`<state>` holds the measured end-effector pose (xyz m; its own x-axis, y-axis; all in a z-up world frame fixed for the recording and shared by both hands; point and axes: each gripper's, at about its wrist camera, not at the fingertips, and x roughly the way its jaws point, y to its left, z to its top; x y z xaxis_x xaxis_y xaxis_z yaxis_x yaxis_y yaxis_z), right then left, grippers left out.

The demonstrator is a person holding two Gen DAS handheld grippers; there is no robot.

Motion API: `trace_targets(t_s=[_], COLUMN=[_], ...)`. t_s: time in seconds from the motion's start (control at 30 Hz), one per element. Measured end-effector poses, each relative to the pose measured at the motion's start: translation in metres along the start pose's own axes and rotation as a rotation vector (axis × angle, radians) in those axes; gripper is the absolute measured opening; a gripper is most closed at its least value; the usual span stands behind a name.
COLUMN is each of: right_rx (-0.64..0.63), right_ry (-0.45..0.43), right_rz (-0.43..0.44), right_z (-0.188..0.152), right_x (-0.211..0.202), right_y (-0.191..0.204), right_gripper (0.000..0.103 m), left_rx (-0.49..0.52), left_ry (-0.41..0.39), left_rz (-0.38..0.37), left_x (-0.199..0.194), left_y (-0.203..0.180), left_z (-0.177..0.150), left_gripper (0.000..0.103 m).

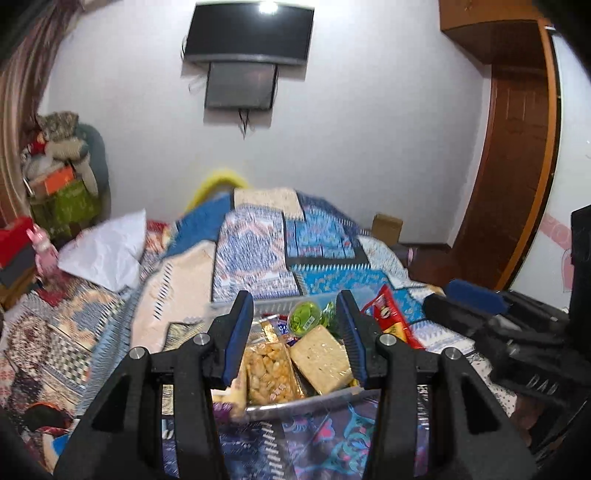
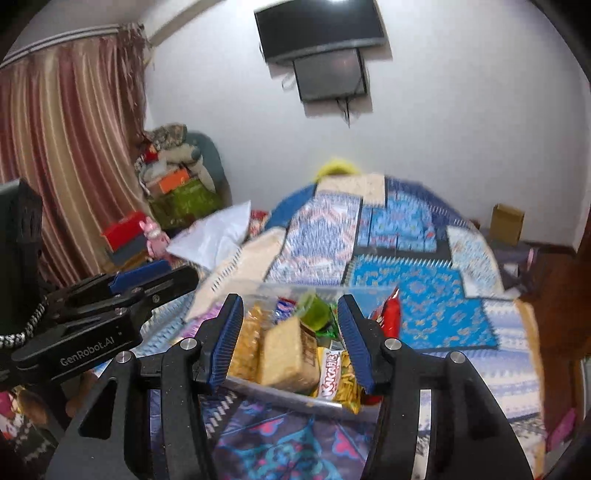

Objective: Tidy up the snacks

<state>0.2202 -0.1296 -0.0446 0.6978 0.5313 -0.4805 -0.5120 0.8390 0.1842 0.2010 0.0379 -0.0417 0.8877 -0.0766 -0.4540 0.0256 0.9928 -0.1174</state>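
Observation:
A clear plastic bin [image 1: 295,402] full of snacks sits on the patterned bedspread just ahead of both grippers; its near rim also shows in the right wrist view [image 2: 295,400]. Inside are a peanut brittle pack [image 1: 269,373], a tan wafer block [image 1: 321,358], a green jelly cup [image 1: 304,317] and a yellow Kakap pack [image 2: 336,380]. A red chip bag [image 1: 391,317] leans at the bin's right side. My left gripper [image 1: 295,336] is open and empty over the bin. My right gripper [image 2: 291,339] is open and empty over the bin too.
The bed [image 1: 255,254] stretches ahead under a blue patchwork cover, with a white pillow [image 1: 107,251] at left. Boxes and clutter [image 1: 59,184] pile at far left. A wooden door [image 1: 513,147] stands at right. A TV [image 1: 251,33] hangs on the wall.

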Motion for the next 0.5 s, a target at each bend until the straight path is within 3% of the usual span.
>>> trace_targets(t_s=[0.07, 0.13, 0.2, 0.23, 0.4, 0.5], right_rx=[0.0, -0.002, -0.004, -0.006, -0.033, -0.059], right_ry=[-0.042, -0.072, -0.102, -0.111, -0.184, -0.21], right_rz=[-0.004, -0.007, -0.006, -0.009, -0.05, -0.073], right_z=[0.004, 0.007, 0.009, 0.009, 0.005, 0.001], right_x=[-0.023, -0.045, -0.066, -0.072, -0.106, -0.117], right_y=[0.006, 0.012, 0.017, 0.018, 0.03, 0.038], right_gripper=[0.05, 0.05, 0.05, 0.052, 0.085, 0.092], left_rx=[0.007, 0.008, 0.007, 0.011, 0.038, 0.056], left_ry=[-0.042, -0.071, -0.11, -0.131, -0.196, -0.221], left_rz=[0.016, 0.01, 0.011, 0.019, 0.038, 0.056], left_x=[-0.027, -0.05, -0.07, -0.08, -0.113, -0.125], left_y=[-0.005, -0.008, -0.011, -0.012, -0.019, -0.023], left_z=[0.002, 0.004, 0.005, 0.005, 0.0, -0.004], left_gripper=[0.047, 0.056, 0.072, 0.073, 0.093, 0.099])
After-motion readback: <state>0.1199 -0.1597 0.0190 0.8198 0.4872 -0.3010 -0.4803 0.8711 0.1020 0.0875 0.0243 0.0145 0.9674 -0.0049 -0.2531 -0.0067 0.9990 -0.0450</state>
